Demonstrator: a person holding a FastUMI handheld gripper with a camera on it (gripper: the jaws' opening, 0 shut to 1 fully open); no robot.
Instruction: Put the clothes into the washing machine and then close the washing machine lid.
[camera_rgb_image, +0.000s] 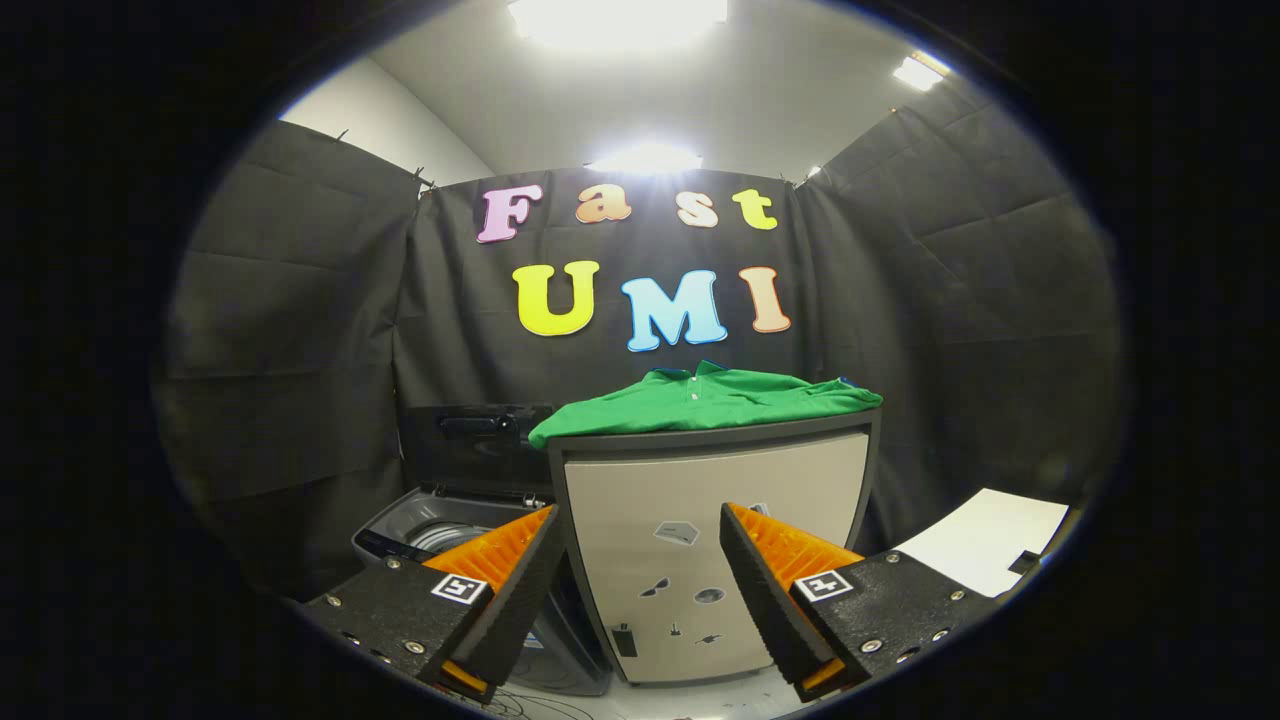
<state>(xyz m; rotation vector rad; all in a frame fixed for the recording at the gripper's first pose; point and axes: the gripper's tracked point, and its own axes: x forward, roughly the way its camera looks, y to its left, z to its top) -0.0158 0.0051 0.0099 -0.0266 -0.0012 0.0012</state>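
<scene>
The green shirt lies spread on top of a cabinet, above and well beyond the hand-held gripper, whose fingers stand wide apart, empty. The washing machine sits beyond the left finger, lid raised. A shallow pinch could let the shirt slide off or snag the cabinet edge.

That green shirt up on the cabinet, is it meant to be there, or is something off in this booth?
It does look out of place: the green shirt lies spread across the top of the pale cabinet, one edge drooping over the corner beside the washing machine, whose lid stands open. The tongs are open, holding nothing. Nothing looks spilled or broken.
</scene>
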